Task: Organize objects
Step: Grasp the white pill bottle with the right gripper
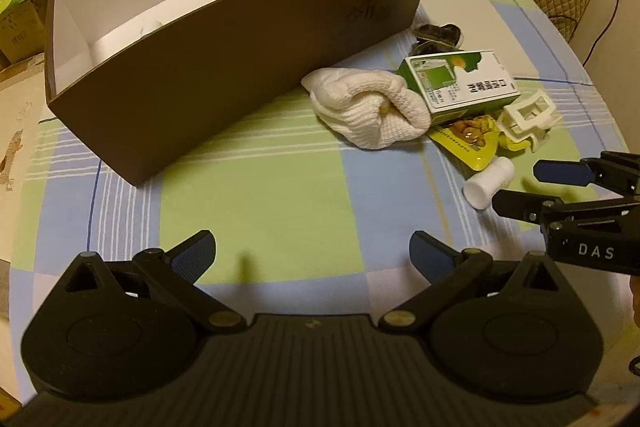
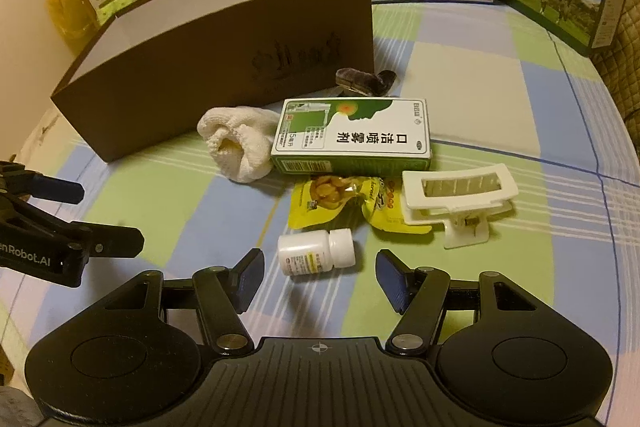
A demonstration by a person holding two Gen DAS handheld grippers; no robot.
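The right gripper (image 2: pixel 320 277) is wide open, with the little white bottle (image 2: pixel 316 253) lying between its fingers, low in the middle. Push forward, then squeeze its middle gently. The left gripper (image 1: pixel 312 253) is open and empty. The brown box (image 2: pixel 224 67) waits upper left.

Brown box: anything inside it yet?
The brown box shows mostly bare white interior in the left wrist view. One pale, rounded thing peeks over the near wall; I cannot identify it. The floor along that wall is hidden.

Both views are lit dimly by warm, yellowish indoor light. Straight lines are bent strongly near the edges, and the corners are darkened. Soft shadows are cast on the tabletop (image 2: pixel 480 75).
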